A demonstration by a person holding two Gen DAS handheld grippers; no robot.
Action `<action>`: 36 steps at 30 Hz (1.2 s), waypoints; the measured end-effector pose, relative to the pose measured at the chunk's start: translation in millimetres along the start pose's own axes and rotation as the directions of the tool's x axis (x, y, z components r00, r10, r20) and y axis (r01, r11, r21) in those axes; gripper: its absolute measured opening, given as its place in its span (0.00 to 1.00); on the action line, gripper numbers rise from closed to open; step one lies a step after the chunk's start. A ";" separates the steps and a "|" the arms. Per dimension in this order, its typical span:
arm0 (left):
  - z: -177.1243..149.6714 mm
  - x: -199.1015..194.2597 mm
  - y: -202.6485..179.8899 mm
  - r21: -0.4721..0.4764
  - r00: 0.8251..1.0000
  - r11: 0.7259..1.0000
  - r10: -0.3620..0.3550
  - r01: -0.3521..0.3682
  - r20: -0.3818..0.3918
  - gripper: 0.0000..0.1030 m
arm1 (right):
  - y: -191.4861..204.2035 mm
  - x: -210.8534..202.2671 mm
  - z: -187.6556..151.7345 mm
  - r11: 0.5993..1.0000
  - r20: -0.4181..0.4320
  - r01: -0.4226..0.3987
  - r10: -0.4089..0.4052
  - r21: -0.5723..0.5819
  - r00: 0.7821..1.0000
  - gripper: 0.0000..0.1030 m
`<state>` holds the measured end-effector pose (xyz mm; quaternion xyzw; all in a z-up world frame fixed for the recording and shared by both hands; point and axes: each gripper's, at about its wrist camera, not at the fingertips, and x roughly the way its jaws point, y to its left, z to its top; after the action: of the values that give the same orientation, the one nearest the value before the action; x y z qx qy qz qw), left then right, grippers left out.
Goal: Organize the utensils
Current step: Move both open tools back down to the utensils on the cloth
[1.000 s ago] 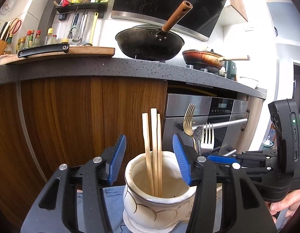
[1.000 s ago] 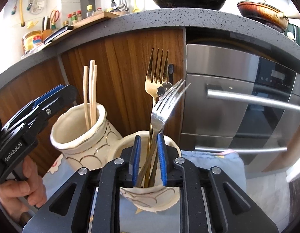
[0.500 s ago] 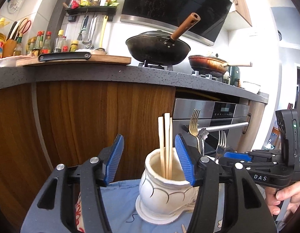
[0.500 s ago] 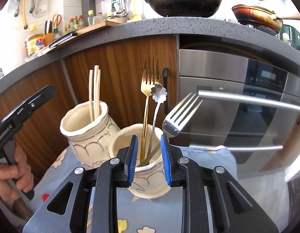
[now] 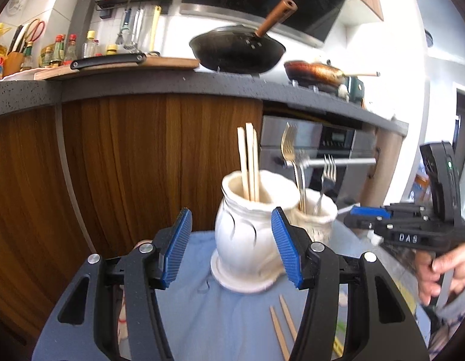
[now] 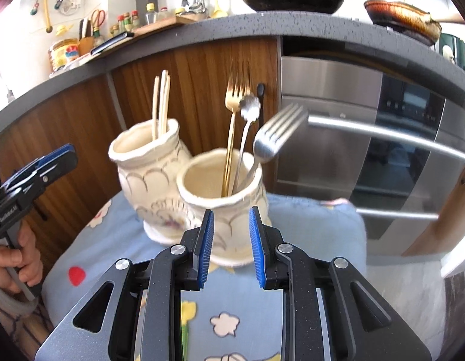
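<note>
While both grippers are hanging parted and empty, the left gripper is facing the chopstick jar and the right gripper the fork jar. Both jars are standing, touching, near the blue cloth's far edge; two loose chopsticks are lying nearer.

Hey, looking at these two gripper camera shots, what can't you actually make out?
- Loose chopsticks on the cloth: left wrist view, lower ends cut off behind the left gripper.
- Chopsticks in the taller jar: lower parts hidden by its wall.
- Fork handles in the shorter jar: right wrist view, bottoms hidden inside.
- Silver fork: motion blurred.
- Counter bottles: labels too small.
</note>
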<state>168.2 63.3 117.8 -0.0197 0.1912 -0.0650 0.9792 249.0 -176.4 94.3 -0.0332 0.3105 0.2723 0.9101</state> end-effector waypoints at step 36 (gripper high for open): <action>-111.0 54.4 -51.1 0.189 0.841 0.959 -0.079 0.211 -0.536 0.33 | 76.5 27.1 -102.6 0.965 -0.360 -0.244 0.197 -0.092 0.912 0.25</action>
<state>170.2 3.8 -2.0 0.1030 0.4388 -0.1652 0.8773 171.2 -122.1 4.3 -0.1070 0.4491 0.3836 0.7998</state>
